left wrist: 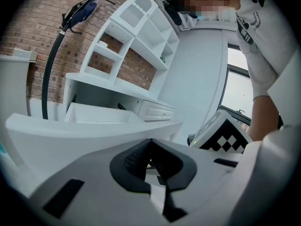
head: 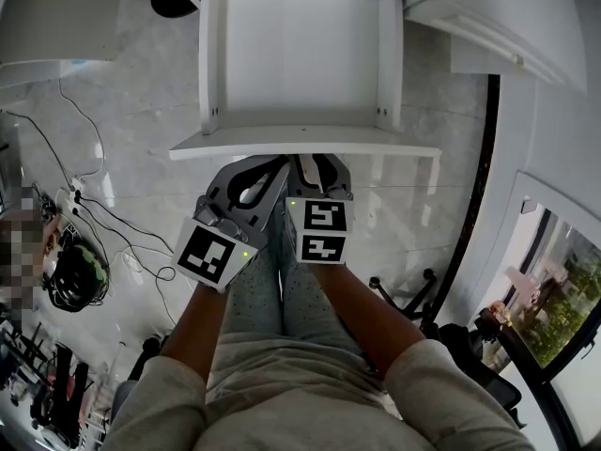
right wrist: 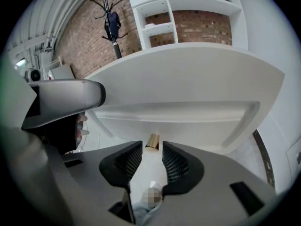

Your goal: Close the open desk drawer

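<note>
The white desk drawer (head: 300, 143) stands pulled out toward me, and its inside looks empty. Both grippers hang just below its front panel, above my knees. My right gripper (head: 315, 167) is open, with the drawer's small brass knob (right wrist: 152, 141) just past its fingertips and in line with the gap; the pads do not touch it. In the right gripper view the gripper (right wrist: 151, 155) faces the underside of the drawer front (right wrist: 188, 88). My left gripper (head: 265, 169) is beside it, and in its own view the left gripper (left wrist: 150, 146) has its pads meeting at the tips on nothing. The drawer front (left wrist: 70, 135) lies ahead of it.
A white shelf unit (left wrist: 136, 36) stands on the desk against a brick wall, with a coat rack (right wrist: 112, 22) beside it. Cables and a power strip (head: 70, 200) lie on the tiled floor at left. A chair base (head: 404, 294) and a glass door (head: 554, 299) are at right.
</note>
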### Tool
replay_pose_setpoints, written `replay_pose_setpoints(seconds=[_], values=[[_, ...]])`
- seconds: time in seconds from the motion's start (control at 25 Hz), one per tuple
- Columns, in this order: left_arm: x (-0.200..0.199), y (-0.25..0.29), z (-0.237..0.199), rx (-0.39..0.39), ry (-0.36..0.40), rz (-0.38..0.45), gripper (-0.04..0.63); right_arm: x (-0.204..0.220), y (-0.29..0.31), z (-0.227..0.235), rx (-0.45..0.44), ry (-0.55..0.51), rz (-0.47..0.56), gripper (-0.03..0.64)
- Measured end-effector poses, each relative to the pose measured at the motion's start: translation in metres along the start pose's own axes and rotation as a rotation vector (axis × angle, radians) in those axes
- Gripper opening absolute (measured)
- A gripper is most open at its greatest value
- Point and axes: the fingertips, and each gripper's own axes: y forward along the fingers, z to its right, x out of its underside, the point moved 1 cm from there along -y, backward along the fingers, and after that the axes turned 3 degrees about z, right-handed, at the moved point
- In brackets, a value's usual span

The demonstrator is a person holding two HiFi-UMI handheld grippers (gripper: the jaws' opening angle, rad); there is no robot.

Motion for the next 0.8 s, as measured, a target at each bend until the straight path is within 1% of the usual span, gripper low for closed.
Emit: replay_pose_setpoints(seconds=[0.16, 0.24, 0.36, 0.44, 0.52, 0.68, 0.8], values=[[0.001, 0.001, -0.001, 0.001, -0.001, -0.001, 0.017, -0.001, 0.005, 0.001, 0.007, 0.015, -0.008, 0.143], [0.002, 0.002, -0.001, 0.001, 0.000, -0.004, 0.017, -0.002, 0.007, 0.000, 0.003, 0.003, -0.019, 0.117], [0.012, 0.000, -0.003, 0.011, 0.014, -0.052, 0.017, -0.003, 0.008, -0.002, -0.009, -0.021, -0.035, 0.107], [0.015, 0.000, -0.004, 0.012, 0.016, -0.066, 0.017, -0.003, 0.008, -0.002, -0.020, -0.018, -0.038, 0.106], [0.015, 0.001, -0.004, 0.010, 0.014, -0.068, 0.017, -0.003, 0.008, -0.001, -0.025, -0.014, -0.037, 0.104], [0.005, 0.006, -0.004, 0.003, 0.002, -0.014, 0.017, -0.006, 0.009, 0.000, -0.032, -0.003, -0.027, 0.104], [0.004, 0.007, -0.007, -0.001, -0.001, -0.012, 0.017, -0.012, 0.013, 0.001, -0.037, -0.001, -0.021, 0.103]])
